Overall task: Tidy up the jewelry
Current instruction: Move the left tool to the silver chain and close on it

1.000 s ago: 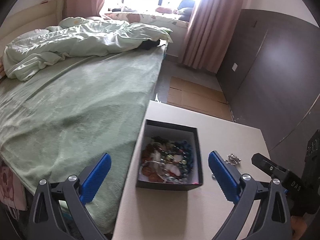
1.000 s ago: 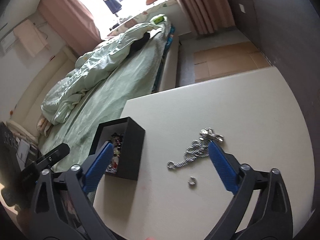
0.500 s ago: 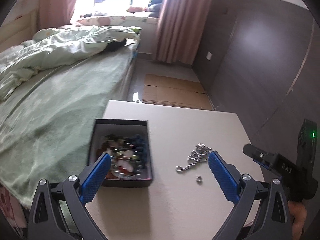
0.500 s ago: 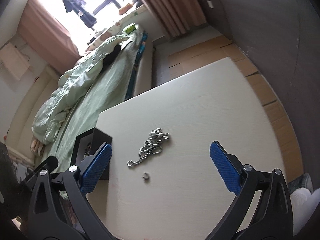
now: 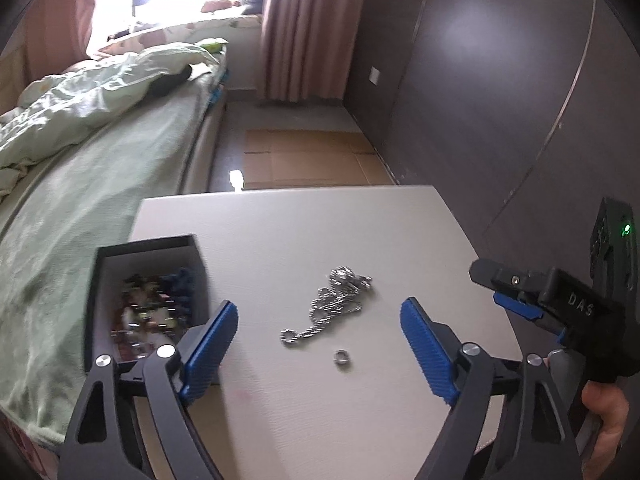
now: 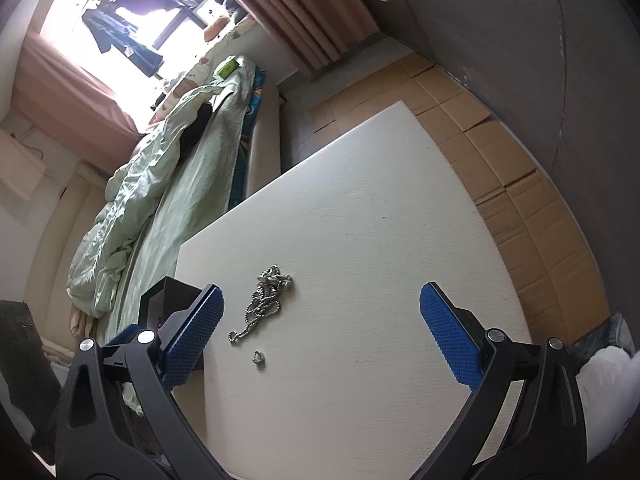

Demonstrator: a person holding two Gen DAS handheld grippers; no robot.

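A silver bead chain (image 5: 334, 304) (image 6: 262, 304) lies bunched on the white table (image 5: 320, 224) (image 6: 360, 208), with a small silver ring (image 5: 341, 357) (image 6: 257, 357) just in front of it. A black box (image 5: 106, 280) (image 6: 160, 300) full of mixed beaded jewelry stands at the table's left edge. My left gripper (image 5: 320, 344) hovers above the chain and ring; its jaws are closing, wide apart, with nothing pressed between the blue pads. My right gripper (image 6: 320, 328) stands open over the table to the right of the chain, and its body shows at the right in the left wrist view.
A bed with a green blanket (image 5: 80, 184) (image 6: 168, 184) runs along the table's left side. Flattened cardboard (image 5: 304, 156) (image 6: 500, 160) covers the floor beyond the table. A dark wall (image 5: 500, 100) stands at the right. A hand (image 5: 604, 420) grips the right tool.
Both grippers swung right, from over the box to over the chain and ring. The box slid to the left of both views. My left jaws stand narrower than before.
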